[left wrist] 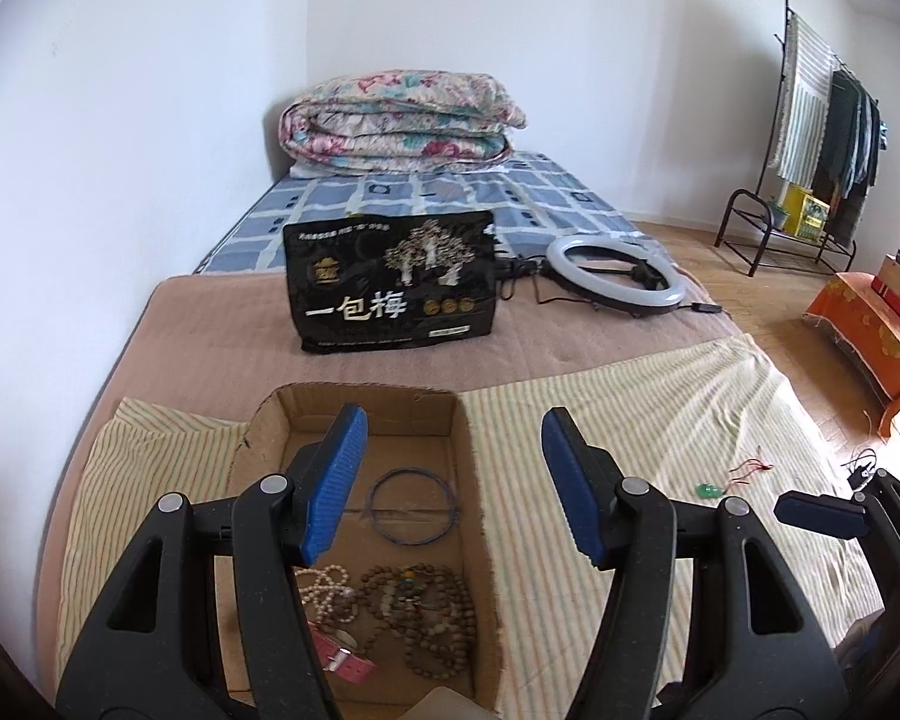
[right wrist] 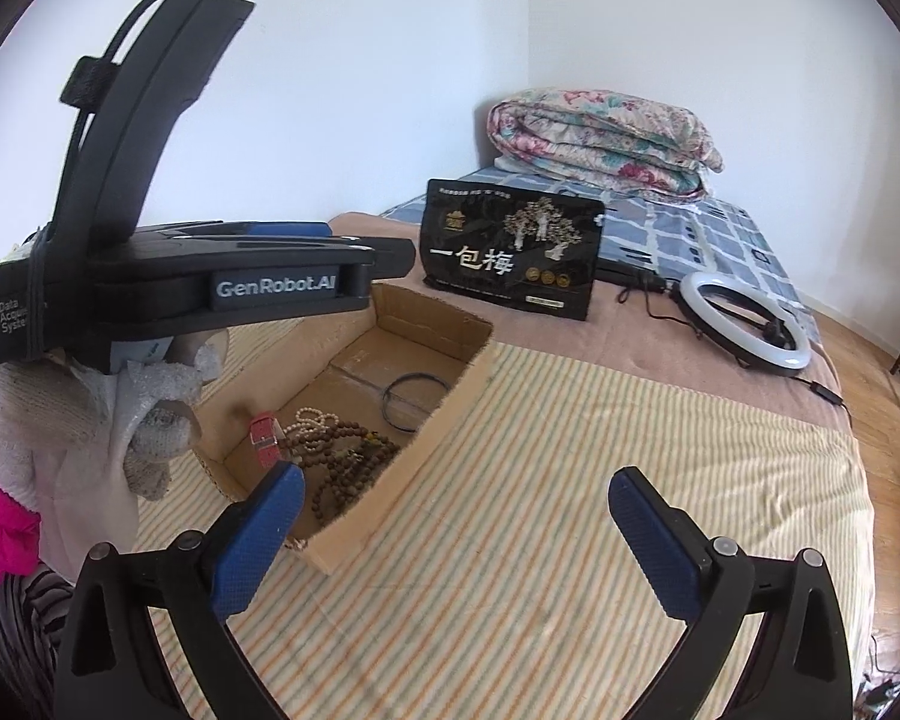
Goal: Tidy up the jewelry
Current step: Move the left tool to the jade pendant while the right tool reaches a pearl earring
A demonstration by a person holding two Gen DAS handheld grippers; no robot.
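An open cardboard box (left wrist: 471,468) (right wrist: 450,414) lies on the striped cloth. Inside are a dark thin bangle (left wrist: 413,506) (right wrist: 414,401), brown bead necklaces (left wrist: 432,612) (right wrist: 348,456), a white pearl string (left wrist: 330,591) (right wrist: 312,420) and a pink strap (left wrist: 345,657) (right wrist: 265,441). A green pendant on a red cord (left wrist: 709,489) lies on the cloth right of the box. My left gripper (left wrist: 453,483) is open and empty above the box; it also shows in the right wrist view (right wrist: 354,243). My right gripper (right wrist: 456,534) is open and empty over bare cloth right of the box.
A black snack bag (left wrist: 393,282) (right wrist: 510,249) stands behind the box. A ring light (left wrist: 615,282) (right wrist: 744,327) with cable lies on the bed. A folded quilt (left wrist: 399,120) sits at the head. A clothes rack (left wrist: 822,138) and an orange-covered stand (left wrist: 870,330) are at right.
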